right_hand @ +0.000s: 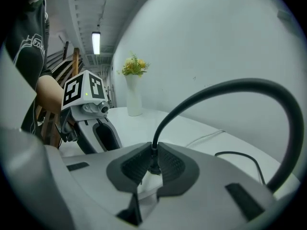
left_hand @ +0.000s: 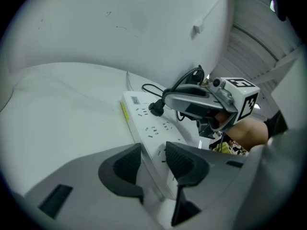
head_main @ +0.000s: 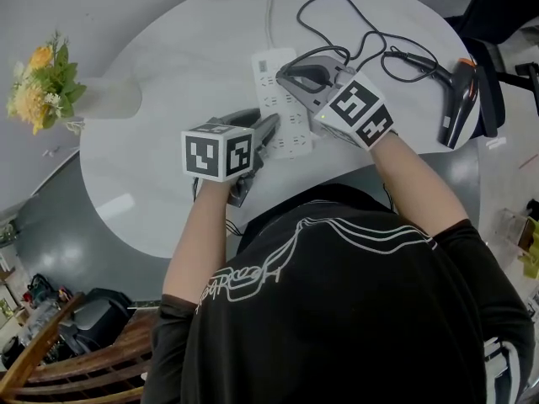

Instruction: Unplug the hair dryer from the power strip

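A white power strip (head_main: 271, 87) lies in the middle of the round white table (head_main: 168, 66). The hair dryer's black plug (left_hand: 157, 109) sits in a socket near the strip's far end. My right gripper (head_main: 292, 77) is shut on the plug (right_hand: 153, 166), and the black cord (right_hand: 225, 87) arches up from between its pads. My left gripper (head_main: 266, 131) is shut on the strip's near end (left_hand: 152, 145), with the strip's edge between its pads (left_hand: 184, 161). The black and orange hair dryer (head_main: 459, 99) lies at the table's right edge, its cord (head_main: 337, 7) looped behind the strip.
A white vase (head_main: 109, 99) with yellow flowers (head_main: 38, 82) stands at the table's left. The strip's white cable (head_main: 271, 7) runs off the far edge. A wooden chair (head_main: 76, 364) is at lower left, a dark chair (head_main: 505, 7) at upper right.
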`<move>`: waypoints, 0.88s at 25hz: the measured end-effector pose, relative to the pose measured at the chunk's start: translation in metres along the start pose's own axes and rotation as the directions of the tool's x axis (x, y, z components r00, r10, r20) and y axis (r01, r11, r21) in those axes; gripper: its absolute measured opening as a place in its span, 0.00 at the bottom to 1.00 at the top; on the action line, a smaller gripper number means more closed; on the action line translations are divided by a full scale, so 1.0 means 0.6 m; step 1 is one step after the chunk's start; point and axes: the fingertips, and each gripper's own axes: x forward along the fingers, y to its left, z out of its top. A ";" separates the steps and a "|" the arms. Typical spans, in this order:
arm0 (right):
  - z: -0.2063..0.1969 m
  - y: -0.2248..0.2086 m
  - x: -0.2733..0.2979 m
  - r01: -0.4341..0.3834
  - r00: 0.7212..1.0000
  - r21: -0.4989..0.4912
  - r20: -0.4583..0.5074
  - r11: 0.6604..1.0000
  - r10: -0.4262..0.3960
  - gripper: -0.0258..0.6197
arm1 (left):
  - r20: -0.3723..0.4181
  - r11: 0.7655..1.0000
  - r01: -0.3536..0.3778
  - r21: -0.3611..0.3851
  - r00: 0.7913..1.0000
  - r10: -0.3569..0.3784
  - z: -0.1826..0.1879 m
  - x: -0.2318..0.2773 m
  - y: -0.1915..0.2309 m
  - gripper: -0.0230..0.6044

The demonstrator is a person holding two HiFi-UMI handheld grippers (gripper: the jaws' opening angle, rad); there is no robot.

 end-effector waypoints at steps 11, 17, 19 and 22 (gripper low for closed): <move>-0.027 -0.014 -0.019 -0.044 0.998 0.117 0.051 0.992 0.038 0.08 | -0.008 1.000 -0.014 0.023 1.000 0.014 0.004 0.005 -0.003 0.29; -0.026 -0.013 -0.021 -0.031 0.999 0.090 0.028 0.995 0.028 0.08 | -0.020 1.000 -0.011 0.026 1.000 0.011 0.005 0.005 -0.005 0.28; -0.020 -0.010 -0.013 -0.022 1.000 0.060 0.003 0.998 0.022 0.08 | -0.042 1.000 -0.008 0.029 0.999 0.010 0.006 0.006 -0.005 0.28; -0.015 -0.006 -0.005 -0.020 0.999 0.029 -0.033 0.999 0.021 0.08 | -0.069 1.000 -0.008 0.019 0.998 0.009 0.006 0.008 -0.006 0.29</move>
